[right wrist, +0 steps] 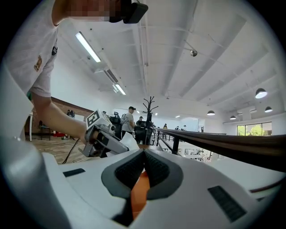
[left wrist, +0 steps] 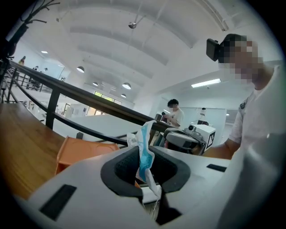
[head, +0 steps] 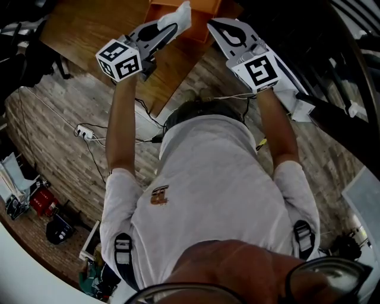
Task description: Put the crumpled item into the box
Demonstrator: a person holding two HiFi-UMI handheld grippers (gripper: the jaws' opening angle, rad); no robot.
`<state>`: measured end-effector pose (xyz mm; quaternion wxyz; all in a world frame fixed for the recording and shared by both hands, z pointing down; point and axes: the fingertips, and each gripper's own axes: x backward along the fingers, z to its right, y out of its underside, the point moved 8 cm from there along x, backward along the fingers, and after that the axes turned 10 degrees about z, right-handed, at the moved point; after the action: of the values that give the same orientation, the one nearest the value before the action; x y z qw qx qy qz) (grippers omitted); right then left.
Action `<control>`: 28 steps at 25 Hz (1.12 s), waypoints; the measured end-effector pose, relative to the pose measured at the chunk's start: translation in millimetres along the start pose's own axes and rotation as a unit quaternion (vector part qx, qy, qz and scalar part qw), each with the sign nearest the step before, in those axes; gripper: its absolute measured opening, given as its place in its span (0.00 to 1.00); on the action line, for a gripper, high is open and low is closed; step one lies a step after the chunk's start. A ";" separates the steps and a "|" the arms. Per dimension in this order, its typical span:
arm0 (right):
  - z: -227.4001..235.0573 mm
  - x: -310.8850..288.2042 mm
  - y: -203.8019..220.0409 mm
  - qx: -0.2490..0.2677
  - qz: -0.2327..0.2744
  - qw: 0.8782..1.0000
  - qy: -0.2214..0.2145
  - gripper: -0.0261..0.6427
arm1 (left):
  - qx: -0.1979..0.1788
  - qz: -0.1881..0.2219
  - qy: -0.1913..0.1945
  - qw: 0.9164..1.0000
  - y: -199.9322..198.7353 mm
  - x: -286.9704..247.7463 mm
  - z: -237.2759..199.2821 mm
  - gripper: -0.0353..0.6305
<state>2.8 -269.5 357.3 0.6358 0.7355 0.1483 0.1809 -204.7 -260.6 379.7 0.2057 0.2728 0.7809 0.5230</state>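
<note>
A crumpled white and light-blue item (left wrist: pixel 145 154) stands pinched upright between the jaws of my left gripper (left wrist: pixel 144 156). In the head view the left gripper (head: pixel 172 27) holds the crumpled item (head: pixel 181 16) up at the near edge of the orange box (head: pixel 160 9). From the left gripper view, the orange box (left wrist: pixel 85 152) lies just ahead and lower left on the wooden table (left wrist: pixel 22 147). My right gripper (head: pixel 228 29) hangs beside the box, jaws together and holding nothing. Through the gap under the pads of the right gripper (right wrist: pixel 144 154) a strip of the orange box (right wrist: pixel 138 192) shows.
A black railing (left wrist: pixel 67 96) runs behind the table. The table's corner (head: pixel 151 110) juts toward the person. A power strip with cables (head: pixel 83 132) lies on the stone-pattern floor, and bags and a red item (head: pixel 41 202) sit at lower left. Other people (left wrist: pixel 173 112) stand far off.
</note>
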 end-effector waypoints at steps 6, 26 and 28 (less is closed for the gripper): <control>5.0 -7.3 9.4 0.000 -0.028 0.999 0.016 0.09 | 0.029 -0.047 0.009 0.998 5.4 -15.1 -20.6 0.16; 10.8 -28.8 35.7 -0.011 -0.073 0.997 0.029 0.09 | 0.103 -0.233 0.022 0.967 45.6 -62.9 -84.5 0.16; 15.1 -27.1 39.7 -0.013 -0.075 0.997 0.031 0.09 | 0.106 -0.255 0.019 0.961 50.7 -69.9 -90.4 0.17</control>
<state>-15.0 -300.8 392.5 0.6526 0.7077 0.2204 0.1573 -195.2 -353.7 462.6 0.2875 0.0753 0.8790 0.3728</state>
